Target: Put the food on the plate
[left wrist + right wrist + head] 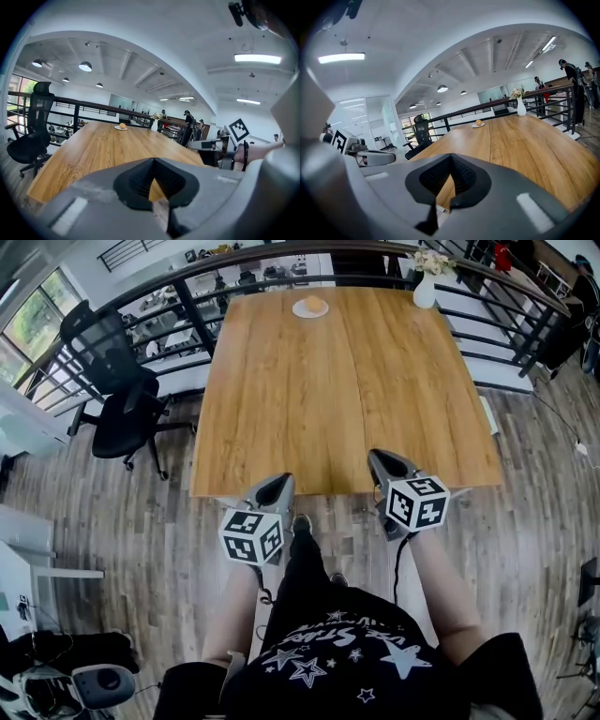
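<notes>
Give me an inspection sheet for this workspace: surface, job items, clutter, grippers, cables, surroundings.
Surface: wooden table, no spills seen.
Job's things: round orange food sits on small plate at far edge.
Clutter: vase of flowers at far right corner.
Grippers: left gripper and right gripper at near edge, jaws shut, empty.
Cables: one cable hangs below right gripper.
Surroundings: black office chair left, railing beyond.

Black office chair [127, 418], wood floor [103, 531]

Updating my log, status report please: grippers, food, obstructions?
Left gripper shut, empty; right gripper shut, empty. Food on plate, far edge of table. Nothing in the way.
</notes>
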Available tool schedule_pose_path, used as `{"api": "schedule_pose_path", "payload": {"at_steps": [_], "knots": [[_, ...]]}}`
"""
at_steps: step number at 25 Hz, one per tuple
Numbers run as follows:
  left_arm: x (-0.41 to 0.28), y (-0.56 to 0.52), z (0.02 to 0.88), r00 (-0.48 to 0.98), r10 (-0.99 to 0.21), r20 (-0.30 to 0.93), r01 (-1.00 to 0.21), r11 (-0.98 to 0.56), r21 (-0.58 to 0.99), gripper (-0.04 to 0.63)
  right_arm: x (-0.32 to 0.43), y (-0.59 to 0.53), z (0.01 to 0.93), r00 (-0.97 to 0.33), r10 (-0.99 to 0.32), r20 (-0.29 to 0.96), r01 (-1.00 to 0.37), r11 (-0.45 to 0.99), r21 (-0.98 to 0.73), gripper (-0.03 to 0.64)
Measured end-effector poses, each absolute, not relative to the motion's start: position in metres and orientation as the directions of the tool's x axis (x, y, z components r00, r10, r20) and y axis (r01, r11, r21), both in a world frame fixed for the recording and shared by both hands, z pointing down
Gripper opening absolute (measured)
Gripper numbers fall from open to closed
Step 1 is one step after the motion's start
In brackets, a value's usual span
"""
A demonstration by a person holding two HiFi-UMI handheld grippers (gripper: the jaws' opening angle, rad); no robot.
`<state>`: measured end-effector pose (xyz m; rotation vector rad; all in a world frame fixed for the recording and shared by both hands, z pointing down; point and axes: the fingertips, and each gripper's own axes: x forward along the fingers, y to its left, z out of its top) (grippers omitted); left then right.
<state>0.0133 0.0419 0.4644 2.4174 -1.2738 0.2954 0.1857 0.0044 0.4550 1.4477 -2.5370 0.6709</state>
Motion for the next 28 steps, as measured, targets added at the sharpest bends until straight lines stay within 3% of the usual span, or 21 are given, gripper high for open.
{"api": "schedule_pose_path", "payload": {"at_steps": [28], "knots": [[-0.016,0.151,0.457,0.564,-0.749,0.349,-0.826,-0.498,0.266,0.002,0.150,0.104,0.437,-0.535,-0.784,0.314,-0.839,0.451,-0.304,0.002]]}}
